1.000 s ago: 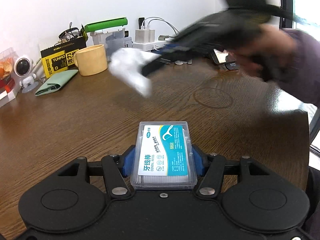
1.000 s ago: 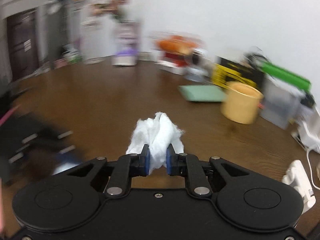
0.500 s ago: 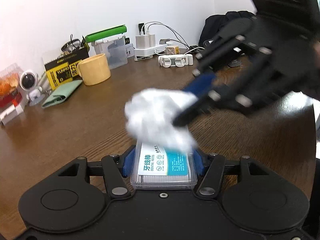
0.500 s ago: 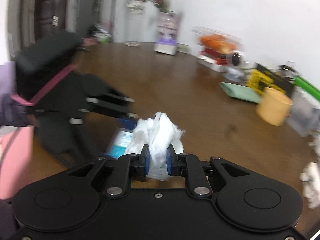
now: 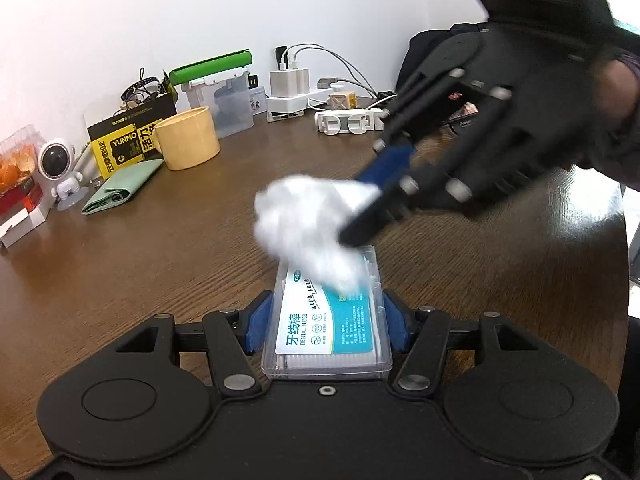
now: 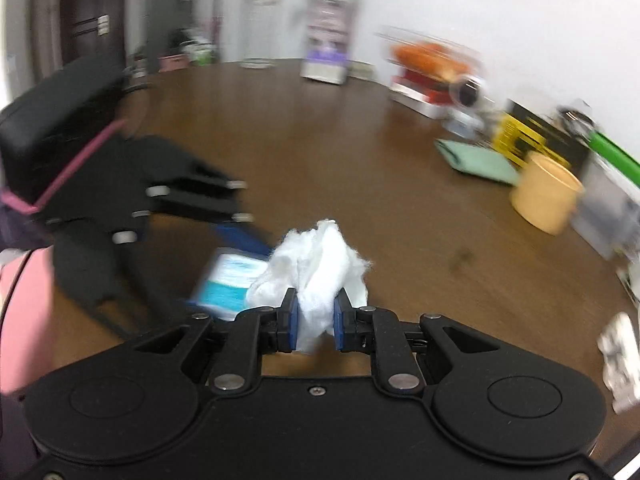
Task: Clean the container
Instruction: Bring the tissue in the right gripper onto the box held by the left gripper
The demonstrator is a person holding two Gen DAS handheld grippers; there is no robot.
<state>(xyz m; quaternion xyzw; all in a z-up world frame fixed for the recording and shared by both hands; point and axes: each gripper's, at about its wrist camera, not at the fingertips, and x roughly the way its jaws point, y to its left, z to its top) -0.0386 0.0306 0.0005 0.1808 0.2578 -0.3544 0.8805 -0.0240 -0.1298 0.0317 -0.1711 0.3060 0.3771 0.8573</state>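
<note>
Lowered since before, tissue wad (image 5: 308, 236) touches floss box (image 5: 326, 320) lid.

White tissue wad (image 6: 316, 276) in right claw (image 6: 314, 322), over floss box (image 6: 230, 280).

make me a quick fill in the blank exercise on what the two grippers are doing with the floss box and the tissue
1. The left gripper is shut on the clear dental floss ____.
2. The right gripper holds a wad of white ____.
3. The wad touches the ____ end of the box lid, away from the left gripper.
4. The yellow cup stands beside a folded ____ cloth.

Missing words: box; tissue; far; green
</note>
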